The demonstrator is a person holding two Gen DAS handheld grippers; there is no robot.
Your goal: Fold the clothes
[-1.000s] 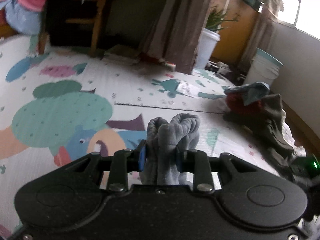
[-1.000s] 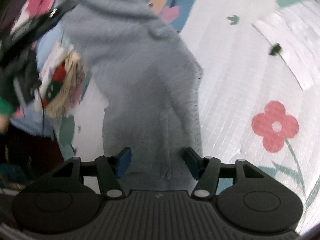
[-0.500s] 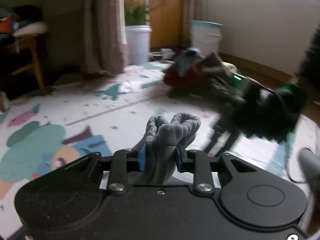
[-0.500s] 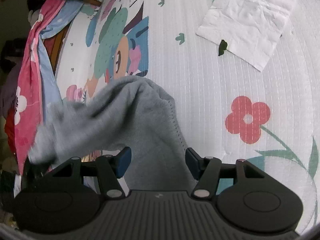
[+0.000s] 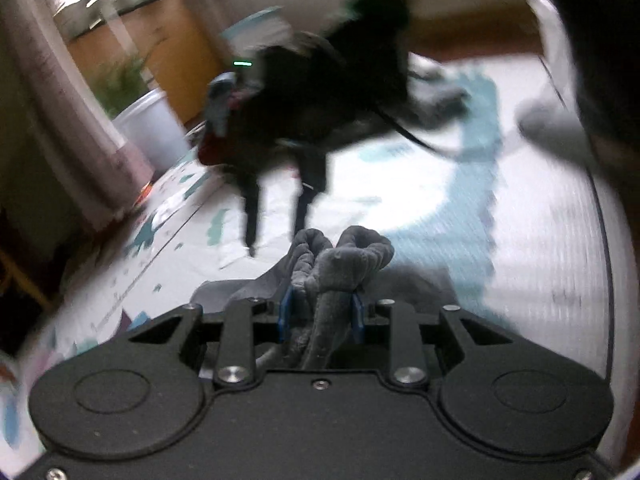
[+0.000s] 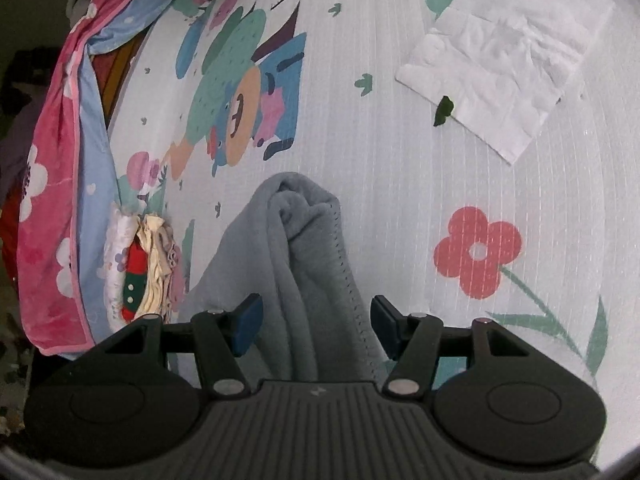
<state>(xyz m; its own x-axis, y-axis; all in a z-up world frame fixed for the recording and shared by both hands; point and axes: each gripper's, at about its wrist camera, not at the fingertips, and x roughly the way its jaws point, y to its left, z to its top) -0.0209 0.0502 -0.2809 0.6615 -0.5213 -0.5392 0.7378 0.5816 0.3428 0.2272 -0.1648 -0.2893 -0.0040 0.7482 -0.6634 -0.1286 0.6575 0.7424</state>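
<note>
Grey garment: fleece, bunched; one end pinched in the left gripper, the rest draped down onto the play mat and running between the fingers of the right gripper

Left gripper: fingers closed tight on a rolled fold of the garment, which bulges out above the blue pads; view heavily blurred

Right gripper: fingers spread wide, the cloth lying in the gap; contact with either pad cannot be told

Play mat: pale, ribbed, printed with a cartoon bear beyond the garment and a red flower to its right

White sheet: crumpled, far right of the mat, well apart from the garment; small dark green scrap at its near edge

Pink and blue floral cloth: along the mat's left edge

Small clothes pile: cream, red and green, just left of the garment

Left view, blurred: dark clothes heap, white plant pot, curtain
</note>
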